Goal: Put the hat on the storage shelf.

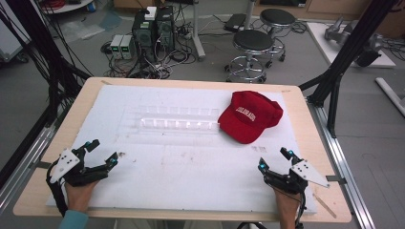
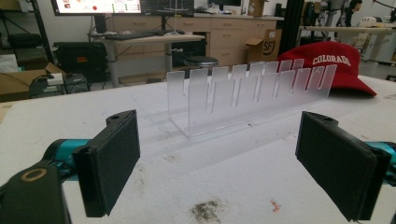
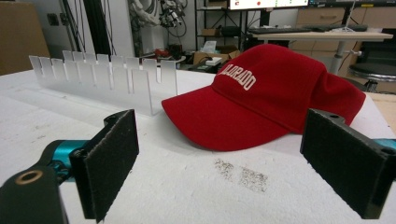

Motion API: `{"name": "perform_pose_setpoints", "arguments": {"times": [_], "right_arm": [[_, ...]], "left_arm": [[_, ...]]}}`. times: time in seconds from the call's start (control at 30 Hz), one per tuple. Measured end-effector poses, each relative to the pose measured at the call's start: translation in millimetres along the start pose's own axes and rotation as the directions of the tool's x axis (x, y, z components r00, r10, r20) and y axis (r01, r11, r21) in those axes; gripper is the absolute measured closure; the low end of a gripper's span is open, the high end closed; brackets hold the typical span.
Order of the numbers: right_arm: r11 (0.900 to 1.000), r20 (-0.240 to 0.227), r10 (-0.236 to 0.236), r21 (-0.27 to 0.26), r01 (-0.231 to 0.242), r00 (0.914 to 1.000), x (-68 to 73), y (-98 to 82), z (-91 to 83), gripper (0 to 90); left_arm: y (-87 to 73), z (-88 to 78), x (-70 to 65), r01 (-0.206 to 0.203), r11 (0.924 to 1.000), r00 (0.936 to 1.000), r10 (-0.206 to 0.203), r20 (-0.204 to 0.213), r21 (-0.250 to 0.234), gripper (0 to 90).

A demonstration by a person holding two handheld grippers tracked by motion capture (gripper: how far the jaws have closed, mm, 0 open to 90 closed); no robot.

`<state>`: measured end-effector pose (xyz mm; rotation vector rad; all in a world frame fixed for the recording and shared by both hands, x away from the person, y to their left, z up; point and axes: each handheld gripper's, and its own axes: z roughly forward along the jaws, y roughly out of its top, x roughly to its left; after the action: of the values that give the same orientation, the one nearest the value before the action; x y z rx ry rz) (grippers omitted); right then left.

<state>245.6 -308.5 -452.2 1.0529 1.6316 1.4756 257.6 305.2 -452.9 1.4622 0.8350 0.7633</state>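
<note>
Left gripper (image 1: 102, 152) and right gripper (image 1: 274, 159) jaws wide apart, empty, red cap (image 1: 250, 116) brim toward them, beside clear rack (image 1: 177, 122)

Red cap (image 3: 261, 100) beside clear rack (image 3: 105, 79)

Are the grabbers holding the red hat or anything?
No, nothing. Both the left gripper and right gripper are open, apart from the cap and clear rack.
</note>
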Motion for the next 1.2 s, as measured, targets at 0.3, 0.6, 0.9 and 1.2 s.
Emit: {"name": "perform_pose_setpoints", "arguments": {"times": [0.3, 0.6, 0.9, 1.2], "right_arm": [[1.000, 0.000, 0.004, -0.001, -0.004, 1.0000, 0.3, -0.1, -0.5, 10.3], [1.000, 0.003, 0.006, 0.007, -0.006, 1.0000, -0.1, 0.4, 0.3, 10.3], [1.000, 0.010, 0.023, 0.018, -0.023, 0.9997, -0.7, 1.0, 1.3, 10.3], [0.997, 0.008, 0.042, 0.066, -0.042, 0.9991, -3.9, 4.3, 6.4, 10.3]], "left_arm": [[0.0, 0.1, 0.1, 0.000, 1.0000, 1.0000, 0.000, 0.000, 0.002, 14.1], [-0.3, -0.7, -0.3, 0.001, 0.9999, 1.0000, -0.001, 0.000, -0.010, 14.1], [-0.4, -0.9, -0.2, -0.001, 0.9999, 1.0000, 0.001, 0.004, -0.015, 14.1], [-0.4, -1.1, -0.5, -0.001, 0.9999, 1.0000, 0.001, 0.004, -0.017, 14.1]]}}
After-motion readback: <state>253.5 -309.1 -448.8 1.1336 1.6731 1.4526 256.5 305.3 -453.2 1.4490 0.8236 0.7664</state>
